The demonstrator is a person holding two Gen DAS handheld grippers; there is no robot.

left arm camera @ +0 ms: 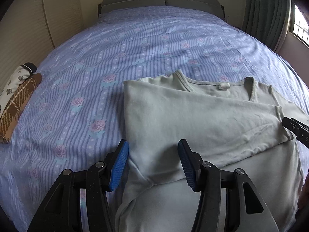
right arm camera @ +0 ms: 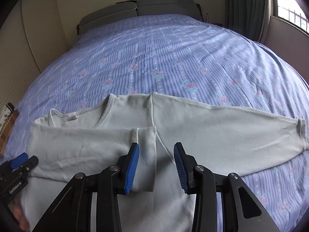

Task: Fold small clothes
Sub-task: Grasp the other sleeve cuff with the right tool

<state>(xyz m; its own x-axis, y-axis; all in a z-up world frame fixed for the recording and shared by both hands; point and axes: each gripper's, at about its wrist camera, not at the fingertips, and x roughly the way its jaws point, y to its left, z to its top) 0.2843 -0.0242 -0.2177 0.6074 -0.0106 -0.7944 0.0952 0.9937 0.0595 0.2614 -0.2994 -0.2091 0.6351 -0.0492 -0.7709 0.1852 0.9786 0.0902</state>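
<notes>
Illumination: dim, soft daylight from the window [right arm camera: 289, 9] at far right. Shadows are faint. Fisheye distortion bows the bed [left arm camera: 154, 38]; frame corners vignette black. Focus is acceptable throughout.

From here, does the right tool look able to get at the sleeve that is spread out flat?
Probably yes: the unfolded sleeve lies flat on the bedspread beside the open right tool, with nothing over it.

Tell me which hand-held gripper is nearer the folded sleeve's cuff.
Right. The right hand-held gripper straddles the cuff, jaws open; the left hand-held gripper hangs over the shirt's opposite side.
</notes>
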